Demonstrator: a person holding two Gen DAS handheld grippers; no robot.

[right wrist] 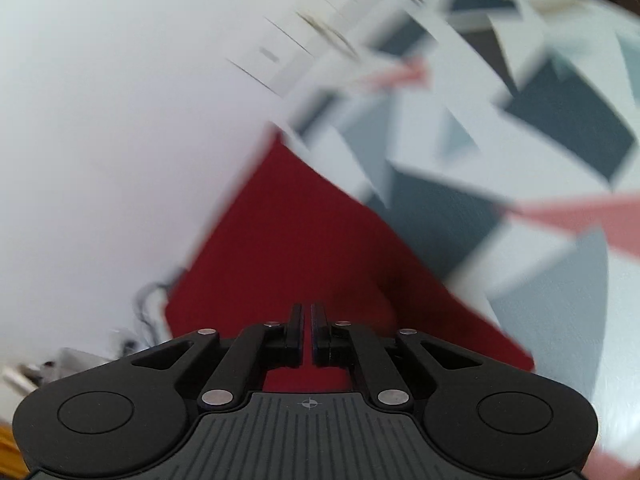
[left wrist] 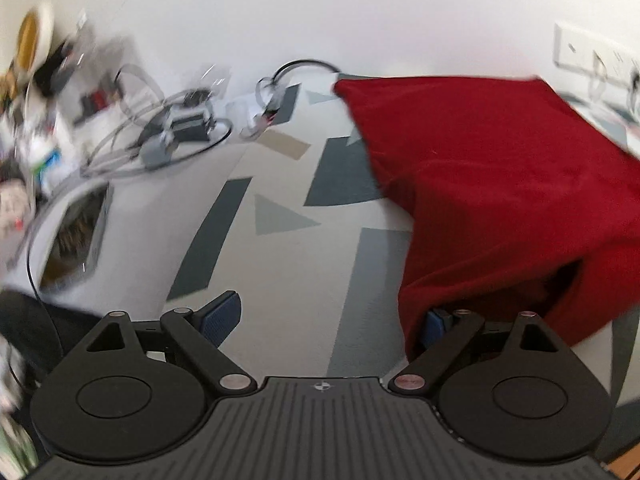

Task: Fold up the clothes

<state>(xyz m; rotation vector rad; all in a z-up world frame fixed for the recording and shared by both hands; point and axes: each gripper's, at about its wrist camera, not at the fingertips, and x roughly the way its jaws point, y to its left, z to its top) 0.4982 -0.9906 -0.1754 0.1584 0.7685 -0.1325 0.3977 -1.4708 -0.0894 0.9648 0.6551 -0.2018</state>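
- At the bottom of the left wrist view, your left gripper (left wrist: 332, 320) stands wide open: its left pad (left wrist: 222, 314) is bare, and its right pad (left wrist: 434, 324) is tucked under the hem of the red cloth (left wrist: 500, 184).
- Nothing is pinched between those fingers; the cloth only drapes over the right one.
- The cloth hangs in a raised sheet to the right of that gripper, its top edge running up toward the white wall (left wrist: 320, 8), with a dark fold opening near its lower right.
- Beneath it lies the tabletop (left wrist: 280, 248), covered in a pattern of grey, dark blue and beige shapes.
- Far left on the tabletop you have a tangle of cables (left wrist: 160, 136), a small grey box and blurred clutter; a white tray-like thing sits nearer, too smeared to name.
- A socket strip (left wrist: 592, 56) is mounted on the wall at upper right.
- In the right wrist view, your right gripper (right wrist: 307, 332) is closed on the cloth (right wrist: 288, 248), red fabric showing in the thin slit between the fingers.
- From there the cloth spreads forward as a taut red wedge, wall on its left, patterned tabletop (right wrist: 560, 280) on its right.
- This view is heavily motion-blurred, so finer detail is lost.
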